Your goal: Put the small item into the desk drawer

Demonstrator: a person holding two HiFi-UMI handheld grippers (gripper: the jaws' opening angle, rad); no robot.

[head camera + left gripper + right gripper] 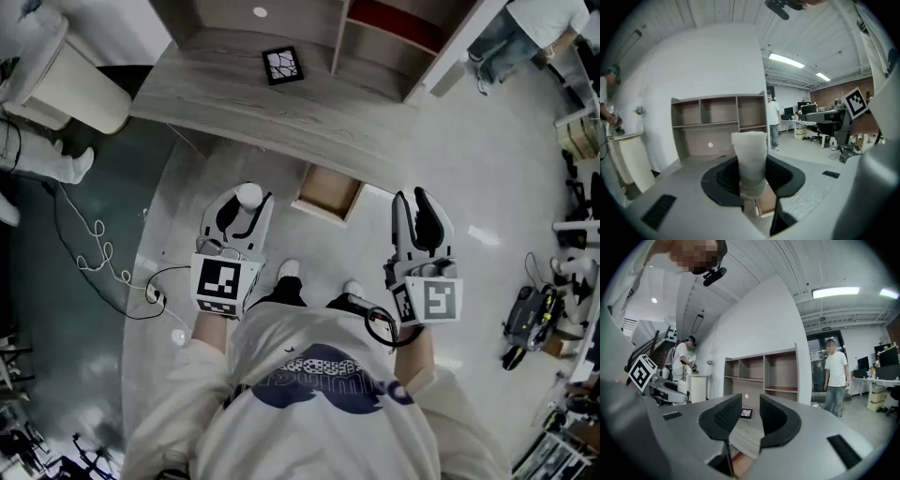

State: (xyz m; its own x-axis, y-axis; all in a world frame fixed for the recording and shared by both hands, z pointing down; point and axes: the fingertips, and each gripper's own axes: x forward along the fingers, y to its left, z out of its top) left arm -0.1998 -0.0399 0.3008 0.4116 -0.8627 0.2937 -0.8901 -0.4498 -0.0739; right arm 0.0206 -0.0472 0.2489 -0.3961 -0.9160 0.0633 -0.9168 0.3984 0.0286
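Note:
A small white roll-like item (pixel 750 159) stands upright between the jaws of my left gripper (pixel 752 171), which is shut on it. From the head view the left gripper (pixel 246 199) carries that white item (pixel 249 195) just left of the open wooden drawer (pixel 330 190), which sticks out from under the desk's (pixel 216 94) front edge. My right gripper (pixel 410 197) is to the right of the drawer, open with nothing between its jaws. The right gripper (pixel 750 411) points level at the desk (pixel 747 434).
A black-framed tile (pixel 283 66) lies on the desk by the shelf unit (pixel 375 37). A white cabinet (pixel 66 80) and a person stand at the upper left, cables (pixel 94 253) trail on the floor, another person (pixel 834 376) stands to the right, and equipment (pixel 525 323) lines the right side.

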